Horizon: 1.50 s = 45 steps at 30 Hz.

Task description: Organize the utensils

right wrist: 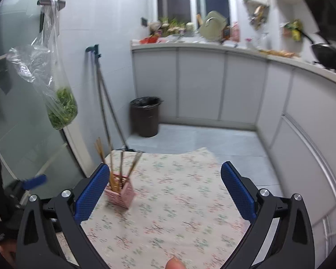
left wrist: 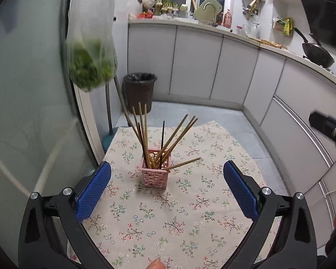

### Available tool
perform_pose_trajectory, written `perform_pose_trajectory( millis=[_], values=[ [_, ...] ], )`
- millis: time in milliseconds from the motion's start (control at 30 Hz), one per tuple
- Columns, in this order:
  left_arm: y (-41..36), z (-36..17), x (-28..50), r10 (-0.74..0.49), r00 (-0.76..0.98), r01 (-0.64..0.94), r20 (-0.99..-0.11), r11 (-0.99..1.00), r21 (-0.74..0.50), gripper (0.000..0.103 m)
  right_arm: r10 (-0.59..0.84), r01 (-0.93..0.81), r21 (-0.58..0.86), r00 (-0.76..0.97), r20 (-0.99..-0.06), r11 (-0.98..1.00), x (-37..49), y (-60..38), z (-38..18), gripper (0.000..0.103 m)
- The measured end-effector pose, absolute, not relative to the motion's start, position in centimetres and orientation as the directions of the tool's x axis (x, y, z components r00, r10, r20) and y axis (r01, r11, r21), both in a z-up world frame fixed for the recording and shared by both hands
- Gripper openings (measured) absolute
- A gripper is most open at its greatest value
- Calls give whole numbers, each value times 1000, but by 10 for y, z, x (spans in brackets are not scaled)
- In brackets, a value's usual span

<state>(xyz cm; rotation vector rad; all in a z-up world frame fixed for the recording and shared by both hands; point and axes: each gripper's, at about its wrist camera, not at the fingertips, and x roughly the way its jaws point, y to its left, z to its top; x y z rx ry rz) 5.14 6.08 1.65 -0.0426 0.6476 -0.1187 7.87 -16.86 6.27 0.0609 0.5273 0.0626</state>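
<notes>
Pink and perforated, the basket (left wrist: 155, 173) stands mid-table on a floral cloth (left wrist: 190, 213), bamboo chopsticks (left wrist: 145, 132) fanned upright inside; the left gripper (left wrist: 166, 187) hangs above, jaws apart, empty. From the right wrist, blurred, the right gripper (right wrist: 165, 192) gapes wide, seemingly empty, the basket just beside its left finger (right wrist: 92, 192).
</notes>
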Motion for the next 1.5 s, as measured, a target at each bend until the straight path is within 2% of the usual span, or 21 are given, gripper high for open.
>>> perform_pose_trajectory(
  millis=[67, 233, 400, 567, 1500],
  values=[
    [55, 26, 38, -132, 801, 104, -584, 991, -81, 96, 47, -4, 84, 859, -510, 996, 64, -178, 61, 97],
    [38, 45, 11, 2, 836, 10, -549, 1000, 18, 96, -2, 34, 55, 868, -497, 998, 34, -187, 59, 97],
    [30, 50, 0, -15, 843, 30, -537, 999, 18, 96, -1, 51, 83, 857, -516, 995, 27, -193, 55, 97],
    [24, 47, 0, -8, 843, 30, -538, 999, 31, 96, -56, 77, 24, 869, -492, 997, 24, -192, 52, 97],
    [26, 50, -4, -37, 847, 44, -530, 999, 0, 96, -60, 74, 10, 878, -475, 997, 22, -188, 53, 97]
  ],
)
